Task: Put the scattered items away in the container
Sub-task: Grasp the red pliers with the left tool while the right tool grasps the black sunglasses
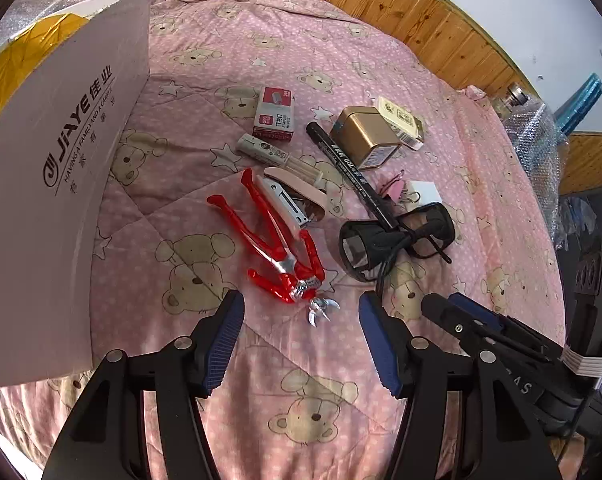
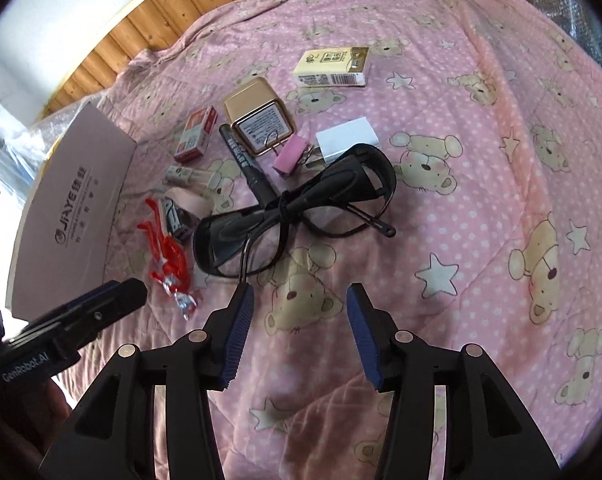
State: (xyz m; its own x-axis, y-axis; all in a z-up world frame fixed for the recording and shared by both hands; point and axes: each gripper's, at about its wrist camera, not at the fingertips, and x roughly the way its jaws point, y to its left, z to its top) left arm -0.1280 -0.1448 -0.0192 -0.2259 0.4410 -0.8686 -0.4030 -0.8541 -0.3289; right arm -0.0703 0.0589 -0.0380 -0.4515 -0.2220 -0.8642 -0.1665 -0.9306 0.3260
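Scattered on the pink bear-print quilt lie a red and silver toy figure, a pink stapler, a red staple box, a black marker, a gold tin, black glasses, pink binder clips and a white charger. The white cardboard container stands at the left. My left gripper hangs open just short of the toy figure. My right gripper is open, just short of the glasses.
A cream carton rests beyond the tin. A wooden bed frame runs behind the quilt. Bubble wrap and a blue item sit off the right edge. The right gripper's body crosses the left view's lower right.
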